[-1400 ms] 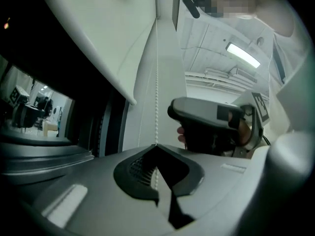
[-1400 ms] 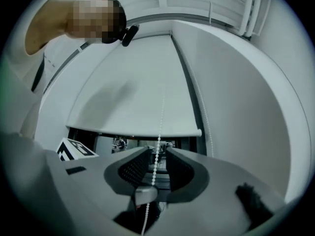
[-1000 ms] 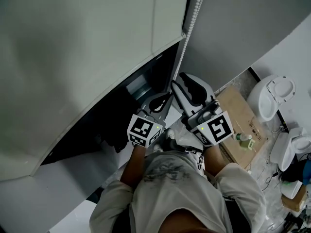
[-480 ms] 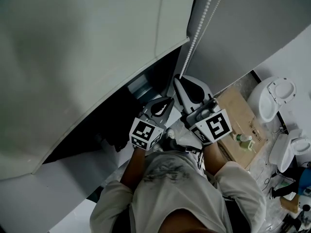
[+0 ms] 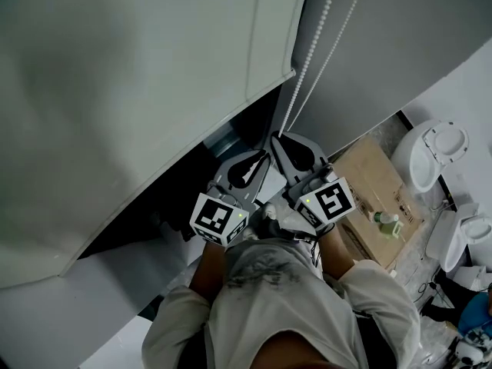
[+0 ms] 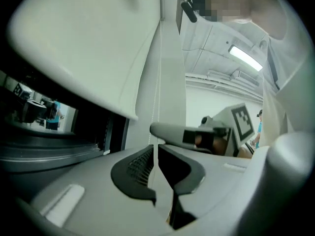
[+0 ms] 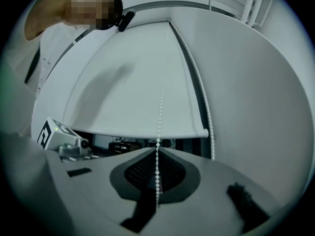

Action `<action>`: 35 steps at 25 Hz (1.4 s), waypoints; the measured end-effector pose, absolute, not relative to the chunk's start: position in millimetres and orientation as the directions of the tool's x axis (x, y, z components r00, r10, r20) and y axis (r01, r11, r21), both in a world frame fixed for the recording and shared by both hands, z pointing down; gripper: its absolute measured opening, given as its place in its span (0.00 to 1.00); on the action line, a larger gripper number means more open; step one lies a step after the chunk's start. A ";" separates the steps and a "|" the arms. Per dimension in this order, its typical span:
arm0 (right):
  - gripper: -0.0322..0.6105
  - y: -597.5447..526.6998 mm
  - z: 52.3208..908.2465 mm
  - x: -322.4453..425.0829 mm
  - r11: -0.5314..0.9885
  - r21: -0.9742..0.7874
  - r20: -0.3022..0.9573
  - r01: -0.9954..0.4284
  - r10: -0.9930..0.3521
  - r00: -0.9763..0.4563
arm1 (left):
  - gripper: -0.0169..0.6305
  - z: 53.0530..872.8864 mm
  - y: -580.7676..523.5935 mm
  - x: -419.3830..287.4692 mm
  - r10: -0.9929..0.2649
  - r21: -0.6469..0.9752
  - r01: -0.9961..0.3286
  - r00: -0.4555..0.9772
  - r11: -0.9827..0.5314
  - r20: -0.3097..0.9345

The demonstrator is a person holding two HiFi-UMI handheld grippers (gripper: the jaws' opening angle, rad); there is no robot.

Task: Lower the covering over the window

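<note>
Progress looks well along but not finished. White roller blind [image 5: 138,91] hangs over most of the window, and its bottom rail [image 7: 147,131] sits above a dark strip of uncovered window [image 5: 192,183]. That strip shows under the rail in the right gripper view and as a dark wedge in the head view. Lowering the rail across that strip is what is left, as far as these views show.

The bead chain [image 5: 307,60] runs down beside the blind's right edge in 2 strands, which come together just above the grippers. The right gripper [image 5: 286,144] has its jaws closed on 1 strand. In its own view the beads run straight down into the narrow slot between the dark pads [image 7: 142,173]. The left gripper [image 5: 257,160] is just beside it, a little lower and to the left. Its jaws are likewise pressed together on a thin white line [image 6: 156,132] that I take to be the chain. Which of the 2 strands that is, I cannot tell.

Both grippers are held close in front of the person's chest, below the blind's lower right corner. No worktop is in view; the person stands at the window, with a flattened cardboard box [image 5: 377,198] on the floor to the right.

With the chain clamped in both grippers, I judge the step in hand to be drawing the chain down to feed out more blind.
</note>
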State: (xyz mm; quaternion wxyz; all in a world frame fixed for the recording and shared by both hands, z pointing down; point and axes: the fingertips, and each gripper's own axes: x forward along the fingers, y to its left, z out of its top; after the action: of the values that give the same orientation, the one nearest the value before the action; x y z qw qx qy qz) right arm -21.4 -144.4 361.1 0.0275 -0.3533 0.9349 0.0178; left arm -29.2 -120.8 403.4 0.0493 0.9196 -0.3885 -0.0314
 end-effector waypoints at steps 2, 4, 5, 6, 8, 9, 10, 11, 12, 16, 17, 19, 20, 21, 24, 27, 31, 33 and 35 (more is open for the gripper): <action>0.09 -141.8 373.3 -21.3 0.751 -0.005 -0.040 -0.660 -0.659 -0.751 | 0.09 389.3 -119.9 -32.1 -0.720 0.106 -0.713 0.692 -0.693 -0.050; 0.09 -140.1 382.4 -21.1 0.753 -0.015 -0.024 -0.657 -0.658 -0.753 | 0.09 375.5 -120.2 -34.4 -0.724 0.098 -0.718 0.685 -0.689 -0.081; 0.08 -139.7 386.8 -21.0 0.754 -0.020 -0.018 -0.656 -0.657 -0.754 | 0.09 368.9 -120.6 -35.0 -0.726 0.093 -0.720 0.681 -0.688 -0.096; 0.09 -139.6 391.3 -20.9 0.755 -0.025 -0.012 -0.656 -0.656 -0.755 | 0.09 362.7 -121.1 -34.9 -0.726 0.086 -0.721 0.679 -0.688 -0.110; 0.09 -140.0 400.8 -20.6 0.750 -0.034 0.008 -0.661 -0.661 -0.751 | 0.09 351.7 -122.5 -33.5 -0.720 0.069 -0.718 0.681 -0.692 -0.132; 0.09 -140.6 404.8 -21.0 0.746 -0.037 0.023 -0.665 -0.664 -0.747 | 0.10 347.1 -123.3 -32.6 -0.717 0.061 -0.716 0.683 -0.695 -0.140; 0.09 -141.1 408.9 -21.7 0.744 -0.041 0.034 -0.667 -0.666 -0.745 | 0.10 343.2 -123.9 -31.7 -0.714 0.055 -0.715 0.685 -0.697 -0.145; 0.09 -141.2 414.0 -22.5 0.744 -0.045 0.040 -0.666 -0.665 -0.746 | 0.10 340.2 -124.2 -30.7 -0.712 0.054 -0.713 0.687 -0.699 -0.147; 0.08 -140.9 419.7 -23.3 0.748 -0.048 0.044 -0.662 -0.661 -0.749 | 0.10 338.1 -124.3 -29.5 -0.711 0.055 -0.712 0.688 -0.700 -0.145; 0.09 -139.4 437.0 -24.1 0.752 -0.062 0.071 -0.656 -0.652 -0.755 | 0.11 332.9 -126.7 -24.8 -0.711 0.032 -0.716 0.685 -0.698 -0.160; 0.09 -139.7 441.2 -24.2 0.752 -0.065 0.080 -0.656 -0.651 -0.754 | 0.11 333.4 -127.9 -24.0 -0.712 0.029 -0.717 0.684 -0.696 -0.159; 0.09 -141.0 450.5 -24.4 0.751 -0.068 0.099 -0.657 -0.651 -0.753 | 0.12 335.6 -130.8 -22.9 -0.715 0.029 -0.720 0.682 -0.693 -0.152; 0.08 -141.5 455.3 -24.4 0.750 -0.070 0.110 -0.657 -0.649 -0.753 | 0.12 336.5 -132.2 -22.3 -0.716 0.030 -0.721 0.682 -0.692 -0.149; 0.09 -141.6 460.4 -24.5 0.750 -0.073 0.122 -0.657 -0.647 -0.753 | 0.12 337.1 -133.4 -21.6 -0.717 0.030 -0.721 0.682 -0.692 -0.145; 0.09 -141.1 474.5 -24.8 0.750 -0.084 0.155 -0.656 -0.640 -0.752 | 0.13 339.8 -136.2 -18.9 -0.718 0.031 -0.721 0.684 -0.692 -0.133; 0.09 -141.5 481.2 -25.8 0.749 -0.096 0.168 -0.656 -0.637 -0.752 | 0.13 343.4 -138.1 -16.2 -0.718 0.032 -0.720 0.685 -0.693 -0.123; 0.09 -146.6 481.6 -27.5 0.747 -0.089 0.163 -0.658 -0.641 -0.750 | 0.12 349.8 -140.4 -13.8 -0.723 0.036 -0.724 0.682 -0.689 -0.112; 0.09 -146.4 480.9 -30.0 0.749 -0.086 0.162 -0.657 -0.640 -0.751 | 0.12 351.2 -139.9 -14.4 -0.724 0.035 -0.725 0.682 -0.688 -0.107; 0.09 -147.2 479.5 -31.2 0.748 -0.077 0.156 -0.660 -0.644 -0.749 | 0.12 353.0 -139.8 -15.6 -0.727 0.034 -0.728 0.679 -0.684 -0.103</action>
State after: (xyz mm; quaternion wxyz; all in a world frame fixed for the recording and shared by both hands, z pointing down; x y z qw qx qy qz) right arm -31.2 -147.2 479.5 -0.0597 -0.3494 0.9329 -0.0637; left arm -15.6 -139.8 353.0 -0.0047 0.9161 -0.3973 -0.0540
